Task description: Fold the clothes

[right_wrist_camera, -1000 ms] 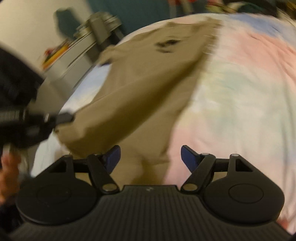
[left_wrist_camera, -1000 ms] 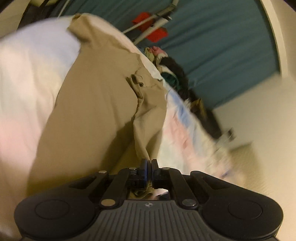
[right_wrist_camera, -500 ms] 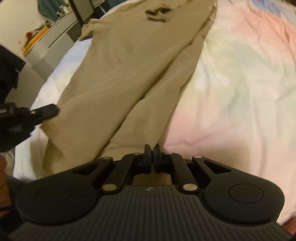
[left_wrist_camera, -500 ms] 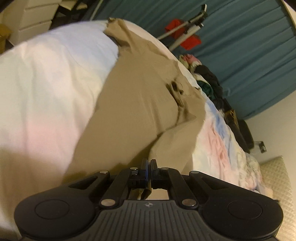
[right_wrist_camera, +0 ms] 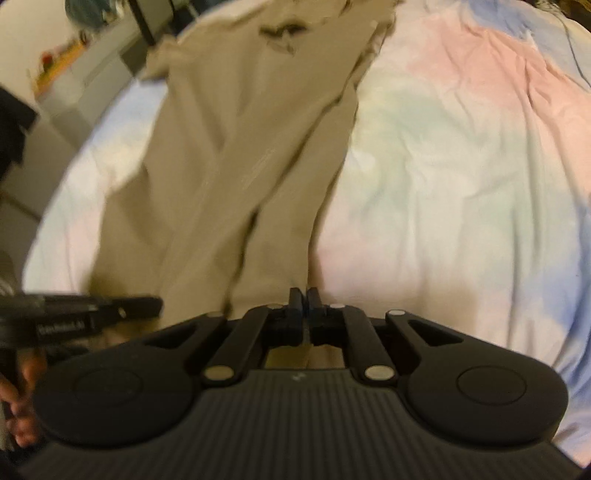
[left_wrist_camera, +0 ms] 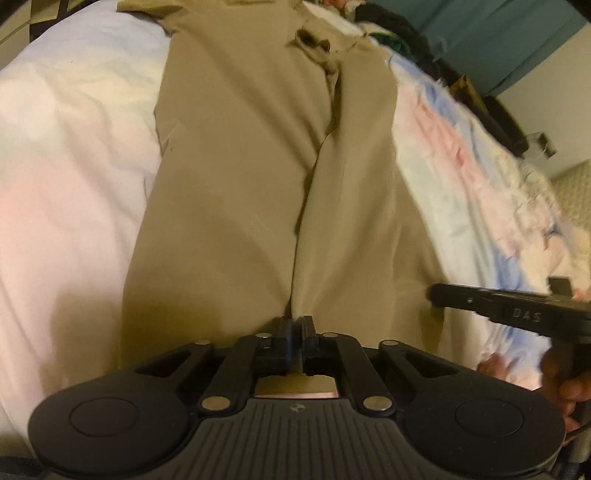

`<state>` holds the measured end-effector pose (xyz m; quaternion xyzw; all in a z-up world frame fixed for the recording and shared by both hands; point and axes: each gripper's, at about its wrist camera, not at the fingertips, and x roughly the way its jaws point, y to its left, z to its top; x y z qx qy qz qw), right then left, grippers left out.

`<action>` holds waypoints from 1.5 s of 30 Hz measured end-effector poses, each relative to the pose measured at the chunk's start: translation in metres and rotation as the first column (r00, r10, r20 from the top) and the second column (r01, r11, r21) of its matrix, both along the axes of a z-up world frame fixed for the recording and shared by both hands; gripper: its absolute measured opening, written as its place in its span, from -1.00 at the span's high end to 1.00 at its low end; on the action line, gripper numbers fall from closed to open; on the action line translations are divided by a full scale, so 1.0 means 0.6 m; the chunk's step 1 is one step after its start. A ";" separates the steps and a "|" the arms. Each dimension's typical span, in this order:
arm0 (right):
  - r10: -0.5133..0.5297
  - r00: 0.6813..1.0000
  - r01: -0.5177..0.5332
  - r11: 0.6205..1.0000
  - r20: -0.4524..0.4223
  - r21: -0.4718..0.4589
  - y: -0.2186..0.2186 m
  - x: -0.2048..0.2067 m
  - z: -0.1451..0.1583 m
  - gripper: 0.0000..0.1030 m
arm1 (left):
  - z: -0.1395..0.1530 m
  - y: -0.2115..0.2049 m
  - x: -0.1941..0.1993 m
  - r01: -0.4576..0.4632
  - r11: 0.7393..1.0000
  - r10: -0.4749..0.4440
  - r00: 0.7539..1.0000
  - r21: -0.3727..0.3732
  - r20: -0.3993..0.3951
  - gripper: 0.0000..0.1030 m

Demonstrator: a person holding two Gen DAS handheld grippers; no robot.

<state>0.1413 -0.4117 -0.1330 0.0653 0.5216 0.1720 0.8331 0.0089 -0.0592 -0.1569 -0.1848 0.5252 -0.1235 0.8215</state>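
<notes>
Tan trousers (left_wrist_camera: 258, 155) lying lengthwise on a bed (left_wrist_camera: 66, 140), both tongs pinching their near end.

The left tongs (left_wrist_camera: 295, 325) and right tongs (right_wrist_camera: 305, 299) are each closed on the near hem; the waist lies at the far end. The pastel sheet (right_wrist_camera: 461, 166) surrounds them.

Home bedroom: bed with pastel duvet (right_wrist_camera: 461, 155), teal curtain (left_wrist_camera: 491, 48), clothes heap (left_wrist_camera: 399, 33), drawer unit (right_wrist_camera: 62, 99).

1 pr tan trousers (left_wrist_camera: 236, 177), 2 claws, 1 pastel bedsheet (right_wrist_camera: 461, 155).
</notes>
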 end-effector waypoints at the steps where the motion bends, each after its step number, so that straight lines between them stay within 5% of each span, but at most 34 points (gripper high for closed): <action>1: -0.010 1.000 0.010 1.000 0.010 0.011 -0.002 -0.007 0.004 0.83 | 0.005 0.006 -0.001 -0.008 1.000 0.008 1.000 -0.020 0.010 0.59; 4: -0.047 0.997 0.041 0.996 0.068 0.081 -0.020 -0.016 0.015 0.69 | 0.008 0.035 -0.004 -0.119 0.993 0.119 0.993 0.018 0.013 -0.02; 6: -0.089 0.990 0.075 0.989 0.110 0.128 -0.031 -0.019 0.022 -0.08 | 0.011 0.055 -0.006 -0.193 0.980 0.193 0.981 0.044 0.017 -0.21; 8: -0.144 0.978 0.119 0.979 0.152 0.166 -0.038 -0.021 0.027 -0.46 | 0.014 0.074 -0.008 -0.266 0.961 0.265 0.964 0.070 0.024 -0.27; 12: -0.188 0.966 0.159 0.973 0.177 0.167 -0.042 -0.013 0.023 -0.44 | 0.001 0.095 -0.004 -0.355 0.926 0.360 0.933 0.131 -0.016 -0.27; 16: -0.171 0.965 0.149 0.981 0.200 0.121 -0.033 -0.007 0.019 -0.44 | 0.003 0.070 0.002 -0.285 0.940 0.293 0.956 0.189 -0.015 -0.19; 20: -0.124 0.968 0.112 0.991 0.218 0.067 -0.014 -0.011 0.016 -0.44 | 0.018 0.049 -0.005 -0.193 0.952 0.199 0.980 0.239 -0.002 0.90; 23: -0.071 0.963 0.067 0.998 0.259 0.021 0.004 -0.023 0.022 -0.44 | 0.047 0.057 -0.015 -0.143 0.960 0.148 0.989 0.242 -0.004 0.91; 28: 0.002 0.957 0.004 1.000 0.289 -0.019 0.040 -0.018 0.037 -0.44 | 0.049 0.069 -0.022 -0.116 0.936 0.141 0.989 0.333 -0.051 0.90; 31: 0.005 0.945 -0.003 1.000 0.327 -0.009 0.062 -0.004 0.062 -0.44 | 0.048 0.077 -0.012 -0.139 0.949 0.168 0.982 0.283 -0.081 0.85; 33: -0.013 0.931 0.010 1.000 0.366 0.011 0.070 0.010 0.082 -0.44 | 0.056 0.089 -0.004 -0.166 0.957 0.190 0.978 0.236 -0.087 0.55; 35: -0.057 0.915 0.046 0.998 0.398 0.039 0.074 0.031 0.098 -0.44 | 0.066 0.102 0.006 -0.195 0.961 0.214 0.973 0.196 -0.082 -0.02; 40: -0.209 0.876 0.150 0.975 0.434 0.166 0.069 0.083 0.088 -0.44 | 0.085 0.152 0.131 -0.328 0.942 0.322 0.944 0.073 0.078 -0.45; 45: -0.246 0.852 0.184 0.967 0.463 0.174 0.055 0.121 0.037 -0.44 | 0.071 0.194 0.296 -0.440 0.898 0.430 0.874 -0.006 0.227 -0.57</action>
